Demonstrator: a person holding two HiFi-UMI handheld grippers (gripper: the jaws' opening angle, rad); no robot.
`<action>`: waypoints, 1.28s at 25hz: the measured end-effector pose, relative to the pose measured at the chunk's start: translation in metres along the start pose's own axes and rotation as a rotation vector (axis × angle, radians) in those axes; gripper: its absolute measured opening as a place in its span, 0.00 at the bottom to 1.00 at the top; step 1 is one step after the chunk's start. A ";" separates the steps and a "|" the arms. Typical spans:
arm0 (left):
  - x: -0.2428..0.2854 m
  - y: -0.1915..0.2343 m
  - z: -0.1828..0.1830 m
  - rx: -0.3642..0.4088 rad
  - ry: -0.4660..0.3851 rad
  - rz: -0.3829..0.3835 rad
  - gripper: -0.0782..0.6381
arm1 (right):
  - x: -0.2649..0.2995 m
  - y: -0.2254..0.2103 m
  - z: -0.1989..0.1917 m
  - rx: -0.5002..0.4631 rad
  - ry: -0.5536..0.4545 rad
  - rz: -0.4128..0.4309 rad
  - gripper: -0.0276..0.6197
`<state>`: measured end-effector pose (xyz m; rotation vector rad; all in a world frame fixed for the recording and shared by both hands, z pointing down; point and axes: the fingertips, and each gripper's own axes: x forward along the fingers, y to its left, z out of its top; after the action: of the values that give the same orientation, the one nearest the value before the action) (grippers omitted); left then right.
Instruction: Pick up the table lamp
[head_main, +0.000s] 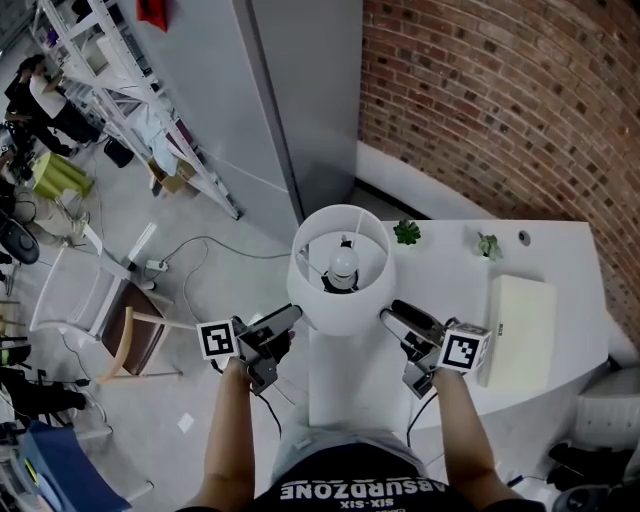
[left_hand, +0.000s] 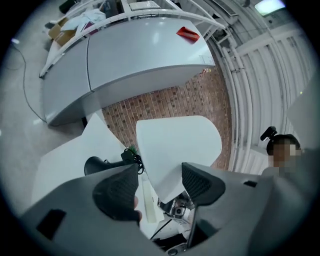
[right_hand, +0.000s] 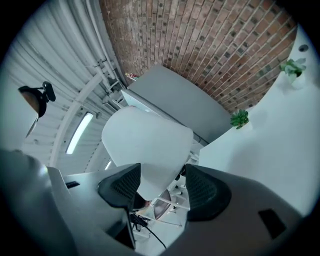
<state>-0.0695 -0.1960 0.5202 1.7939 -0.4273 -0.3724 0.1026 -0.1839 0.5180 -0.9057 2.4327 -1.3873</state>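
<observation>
The table lamp has a white drum shade (head_main: 312, 292) with a bare bulb (head_main: 343, 262) inside, seen from above at the white table's (head_main: 450, 250) left end. My left gripper (head_main: 286, 322) is at the shade's lower left side and my right gripper (head_main: 394, 318) at its lower right side. Both have their jaws apart. In the left gripper view the shade (left_hand: 175, 145) dips between the jaws of the left gripper (left_hand: 159, 187). In the right gripper view the shade (right_hand: 147, 145) does the same at the right gripper (right_hand: 161, 185). The lamp's base is hidden.
Two small green plants (head_main: 406, 232) (head_main: 488, 245) stand at the table's far edge, and a white box (head_main: 520, 330) lies at its right. A brick wall (head_main: 500, 100) and a grey cabinet (head_main: 300, 100) are behind. A chair (head_main: 125, 335) and a cable are on the floor to the left.
</observation>
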 end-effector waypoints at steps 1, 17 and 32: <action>0.001 0.000 0.000 -0.017 -0.011 -0.020 0.47 | 0.001 0.000 0.000 0.027 -0.008 0.020 0.43; 0.008 -0.006 0.006 -0.329 -0.298 -0.399 0.46 | 0.013 0.004 -0.005 0.305 -0.139 0.215 0.44; 0.015 -0.008 0.007 -0.366 -0.333 -0.459 0.41 | 0.016 0.003 0.007 0.541 -0.301 0.440 0.34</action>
<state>-0.0587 -0.2072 0.5101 1.4584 -0.1545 -1.0138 0.0916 -0.1974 0.5132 -0.3816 1.7536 -1.4875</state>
